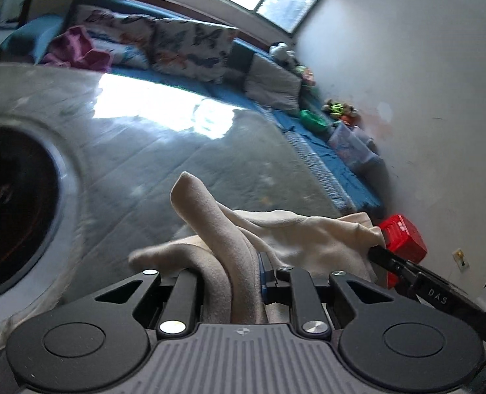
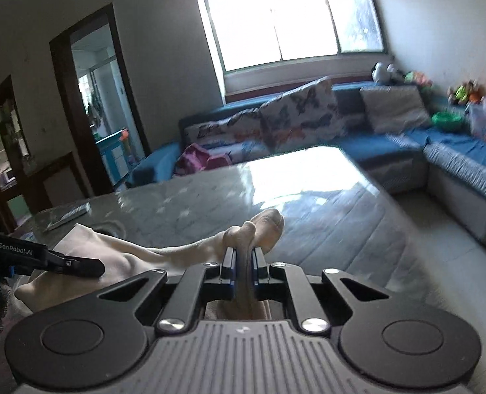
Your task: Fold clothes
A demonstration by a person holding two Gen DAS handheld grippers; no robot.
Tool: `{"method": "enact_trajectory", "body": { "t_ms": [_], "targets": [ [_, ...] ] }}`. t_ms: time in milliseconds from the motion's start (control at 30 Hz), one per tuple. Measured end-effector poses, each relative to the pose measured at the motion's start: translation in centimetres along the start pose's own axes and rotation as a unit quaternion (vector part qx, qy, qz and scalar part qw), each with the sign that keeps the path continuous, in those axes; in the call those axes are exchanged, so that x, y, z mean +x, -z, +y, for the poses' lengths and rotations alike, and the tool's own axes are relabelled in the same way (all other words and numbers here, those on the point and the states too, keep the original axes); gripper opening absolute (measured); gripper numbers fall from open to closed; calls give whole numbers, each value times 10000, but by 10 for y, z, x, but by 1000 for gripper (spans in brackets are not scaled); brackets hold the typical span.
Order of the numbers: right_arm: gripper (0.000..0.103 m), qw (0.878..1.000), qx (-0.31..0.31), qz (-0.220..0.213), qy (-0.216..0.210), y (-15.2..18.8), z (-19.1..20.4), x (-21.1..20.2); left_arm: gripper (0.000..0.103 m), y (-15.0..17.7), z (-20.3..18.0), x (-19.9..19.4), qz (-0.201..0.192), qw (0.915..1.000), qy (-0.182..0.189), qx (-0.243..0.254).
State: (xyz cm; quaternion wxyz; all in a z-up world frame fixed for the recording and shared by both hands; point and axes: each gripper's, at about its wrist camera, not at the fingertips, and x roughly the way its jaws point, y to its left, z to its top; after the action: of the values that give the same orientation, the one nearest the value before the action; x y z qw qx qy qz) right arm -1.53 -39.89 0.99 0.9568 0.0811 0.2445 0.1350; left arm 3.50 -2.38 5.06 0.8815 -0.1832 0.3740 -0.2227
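A cream cloth garment is held between both grippers above the glossy grey table. My left gripper is shut on a bunched fold of it that sticks up past the fingers. My right gripper is shut on another bunched edge of the garment, with the cloth trailing left. The right gripper's tip shows at the cloth's right corner in the left wrist view. The left gripper's tip shows pinching the cloth at the left in the right wrist view.
A round dark inset sits in the table at the left. A blue corner sofa with patterned cushions, a purple cloth and toys stands behind. A red box lies by the white wall. A flat object lies on the table's far left.
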Motion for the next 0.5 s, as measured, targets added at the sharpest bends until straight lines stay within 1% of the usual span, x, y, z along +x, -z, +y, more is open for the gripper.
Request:
{"method": "enact_trajectory", "body": {
  "t_ms": [233, 500],
  "targets": [
    [8, 9979, -280, -370, 443, -35, -9, -26, 18, -19, -46, 18, -73, 9989, 198, 415],
    [8, 9944, -452, -608, 741, -67, -21, -33, 18, -33, -78, 36, -160, 9972, 156, 711]
  ]
}}
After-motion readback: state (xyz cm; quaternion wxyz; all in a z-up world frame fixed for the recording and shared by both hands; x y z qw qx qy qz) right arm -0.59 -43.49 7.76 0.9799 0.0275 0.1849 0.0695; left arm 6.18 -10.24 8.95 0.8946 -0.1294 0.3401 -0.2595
